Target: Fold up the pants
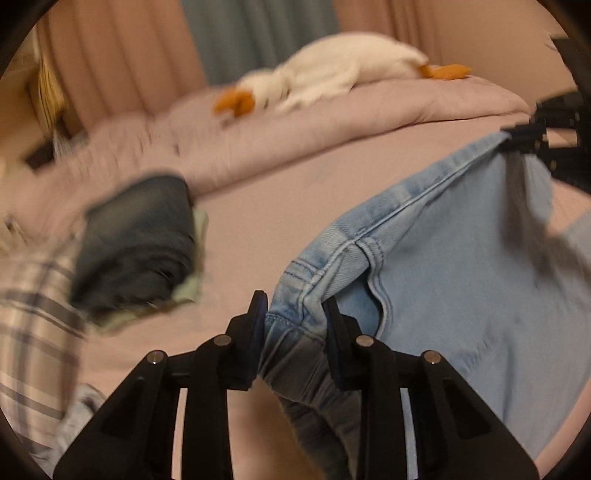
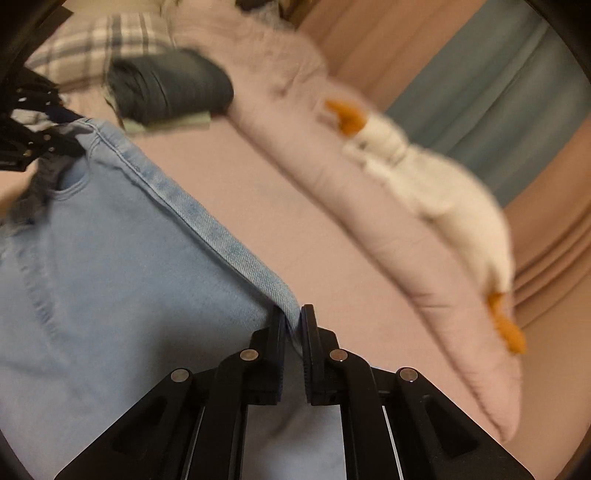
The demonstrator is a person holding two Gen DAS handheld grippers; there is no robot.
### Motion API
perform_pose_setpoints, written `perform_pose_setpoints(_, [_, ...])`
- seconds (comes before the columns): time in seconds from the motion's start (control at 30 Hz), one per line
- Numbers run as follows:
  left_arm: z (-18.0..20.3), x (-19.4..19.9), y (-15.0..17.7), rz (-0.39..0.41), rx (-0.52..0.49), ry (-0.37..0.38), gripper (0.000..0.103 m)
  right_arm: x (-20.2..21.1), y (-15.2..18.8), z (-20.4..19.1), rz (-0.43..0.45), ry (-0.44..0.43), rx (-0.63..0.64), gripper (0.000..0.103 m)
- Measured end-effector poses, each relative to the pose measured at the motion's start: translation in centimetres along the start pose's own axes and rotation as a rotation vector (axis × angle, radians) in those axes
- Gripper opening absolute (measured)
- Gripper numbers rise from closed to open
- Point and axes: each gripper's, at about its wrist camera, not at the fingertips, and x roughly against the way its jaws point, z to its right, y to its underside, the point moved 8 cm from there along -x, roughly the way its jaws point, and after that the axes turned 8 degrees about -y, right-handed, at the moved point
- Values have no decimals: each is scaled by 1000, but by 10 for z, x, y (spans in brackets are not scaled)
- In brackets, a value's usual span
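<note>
Left gripper: jaws clamped on a bunched corner of the light blue jeans at the waistband seam.
Right gripper: jaws pinched together on the opposite waistband edge of the jeans.
Jeans position: held up between the two grippers, above the pink bed sheet; waistband stretched taut, the rest hanging below.
Writing and labels: none legible on the jeans or elsewhere; both views are motion-blurred.
Folded dark denim: lying on a pale green item on the bed, beside a plaid cloth.
Plush goose: white with orange bill and feet, lying on the pink duvet.
Background: pink and blue curtains.
</note>
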Motion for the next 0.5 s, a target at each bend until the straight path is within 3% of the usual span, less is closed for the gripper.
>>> perform_pose_setpoints(0.1, [12, 57, 18, 103, -73, 4, 28, 59, 15, -16, 82, 24, 25, 7])
perform_pose_setpoints(0.2, [27, 82, 38, 122, -101, 39, 28, 102, 41, -51, 99, 0, 54, 7])
perform_pose_setpoints(0.37, [53, 90, 89, 92, -164, 62, 28, 105, 84, -99, 25, -79, 85, 7])
perform_pose_setpoints(0.5, [83, 97, 119, 107, -314, 17, 28, 91, 119, -126, -55, -103, 104, 7])
